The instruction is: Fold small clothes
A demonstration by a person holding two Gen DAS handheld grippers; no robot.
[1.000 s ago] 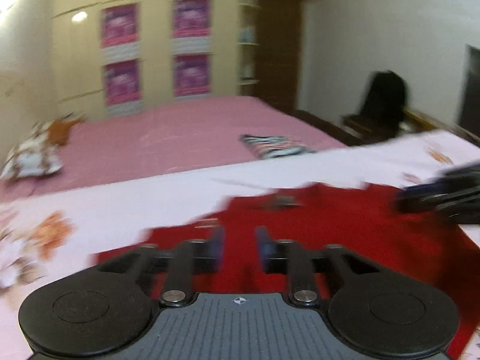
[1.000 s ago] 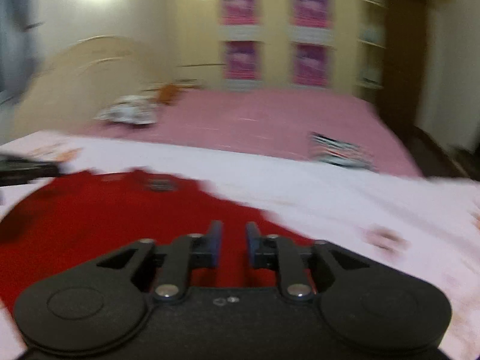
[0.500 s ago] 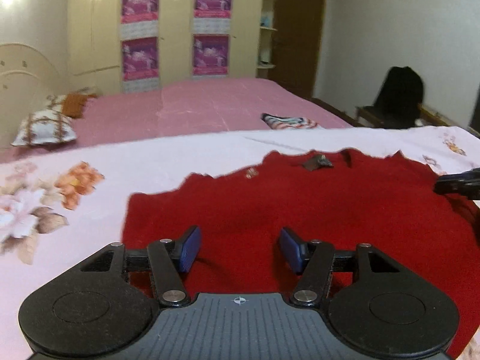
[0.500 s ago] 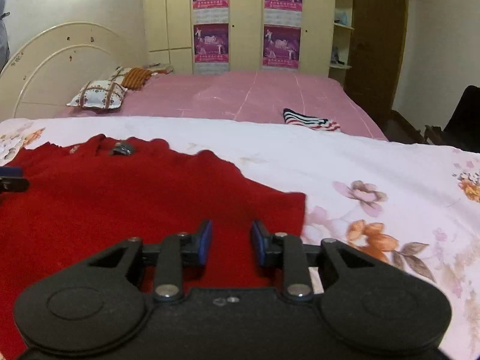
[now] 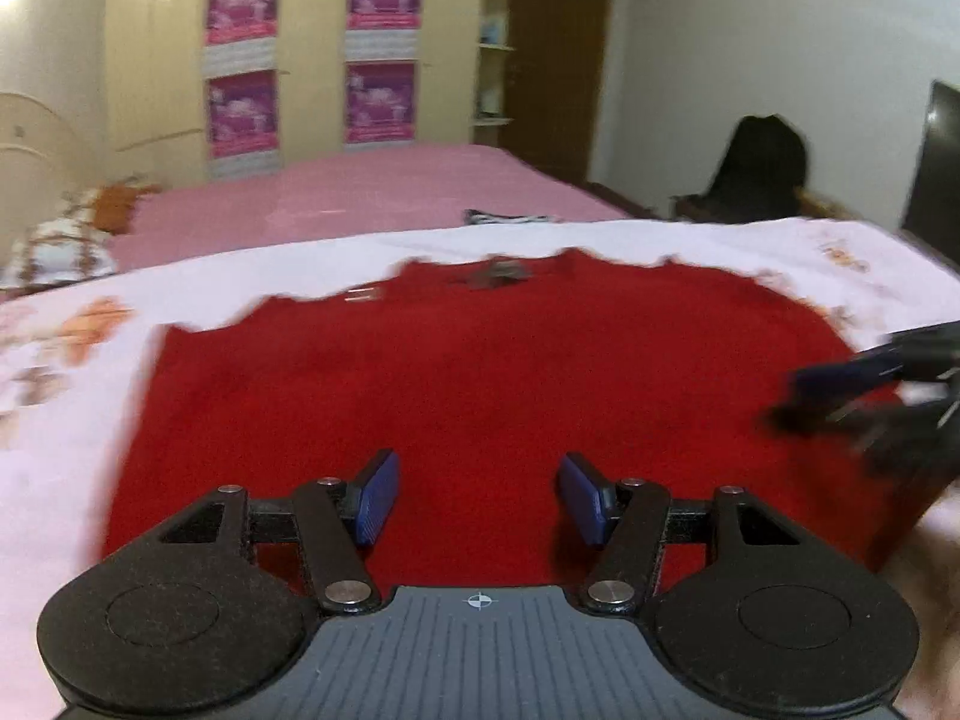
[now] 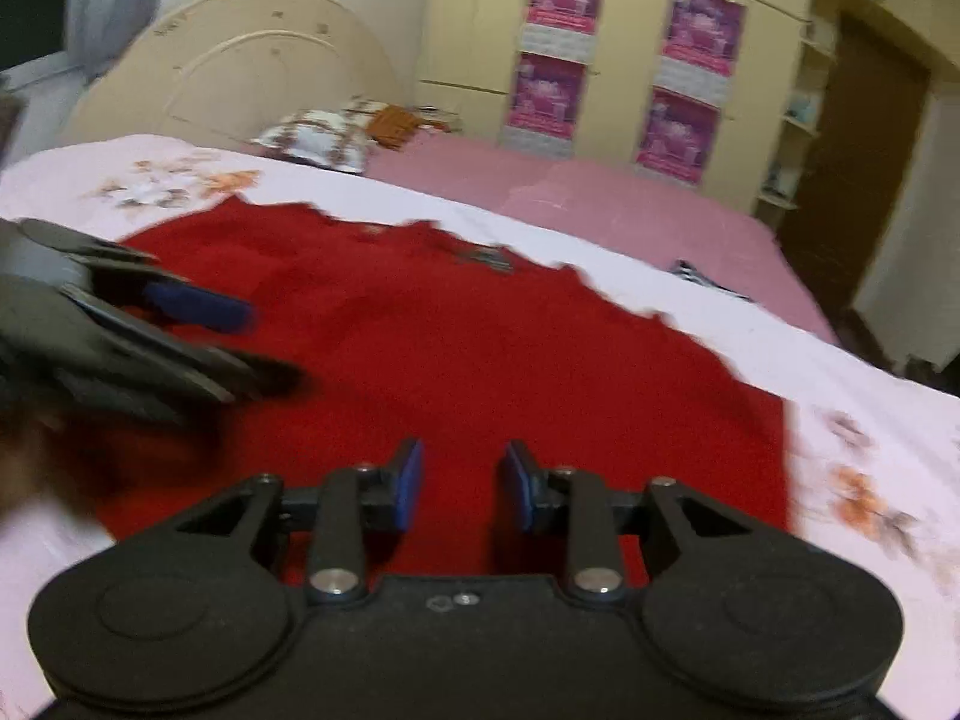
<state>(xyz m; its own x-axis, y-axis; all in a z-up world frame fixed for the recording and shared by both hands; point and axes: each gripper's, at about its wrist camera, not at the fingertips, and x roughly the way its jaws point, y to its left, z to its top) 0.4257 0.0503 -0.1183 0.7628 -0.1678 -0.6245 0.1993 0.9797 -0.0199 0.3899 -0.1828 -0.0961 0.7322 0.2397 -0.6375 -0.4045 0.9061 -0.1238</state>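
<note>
A red knitted garment (image 5: 480,372) lies spread flat on a white floral sheet (image 5: 240,276); it also shows in the right wrist view (image 6: 480,360). My left gripper (image 5: 479,498) is open and empty, just above the garment's near edge. My right gripper (image 6: 461,483) is open and empty over the garment's near right part. Each gripper shows blurred at the side of the other's view: the right one (image 5: 864,384), the left one (image 6: 180,324).
A pink bed (image 5: 360,192) lies beyond the sheet, with a striped folded cloth (image 5: 510,217) and pillows (image 6: 324,132) on it. A wardrobe with purple posters (image 5: 312,48) stands behind. A dark bag on a chair (image 5: 762,168) stands at the right.
Both grippers have opened wider and moved in toward the middle of the garment. The garment has settled flat on the sheet.
</note>
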